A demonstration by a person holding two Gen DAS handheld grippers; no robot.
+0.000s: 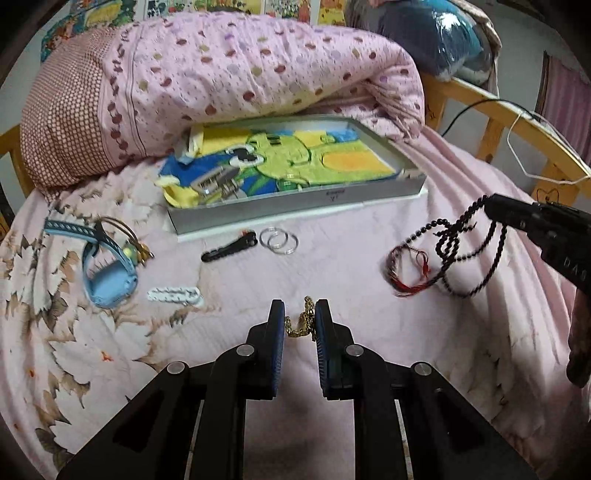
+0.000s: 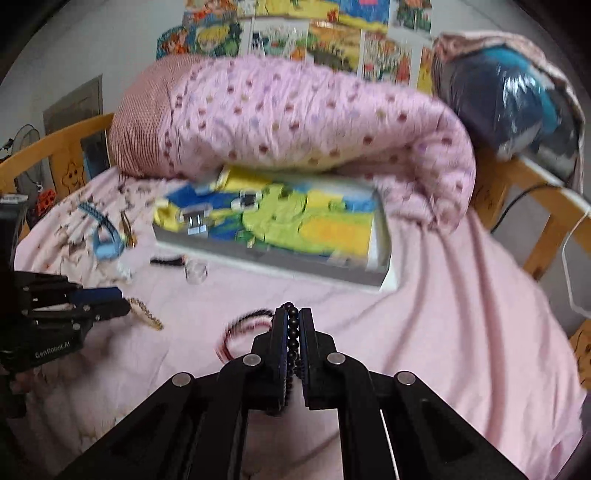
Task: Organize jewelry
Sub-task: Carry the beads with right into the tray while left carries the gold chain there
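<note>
My left gripper (image 1: pixel 300 314) is shut on a bunched gold chain (image 1: pixel 301 325) low over the pink bedsheet; from the right wrist view the gold chain (image 2: pixel 147 314) trails out of the left gripper (image 2: pixel 123 304). My right gripper (image 2: pixel 293 317) is shut on a black bead necklace (image 2: pixel 291 332), whose black beads (image 1: pixel 458 240) and red-corded loop (image 1: pixel 406 275) dangle to the sheet. A grey box (image 1: pixel 295 206) lined with a cartoon towel lies ahead, with a silver piece (image 1: pixel 218 181) inside. On the sheet lie two clear rings (image 1: pixel 279 240), a black clip (image 1: pixel 229 248), a white clip (image 1: pixel 175 295) and a blue watch (image 1: pixel 107 271).
A rolled pink quilt (image 1: pixel 240 70) lies behind the box. A wooden bed rail (image 1: pixel 517 122) with a white hanger (image 1: pixel 546 155) runs along the right. A plastic-wrapped blue bundle (image 1: pixel 439 33) sits at the back right. Gold-toned bangles (image 1: pixel 129 236) lie beside the watch.
</note>
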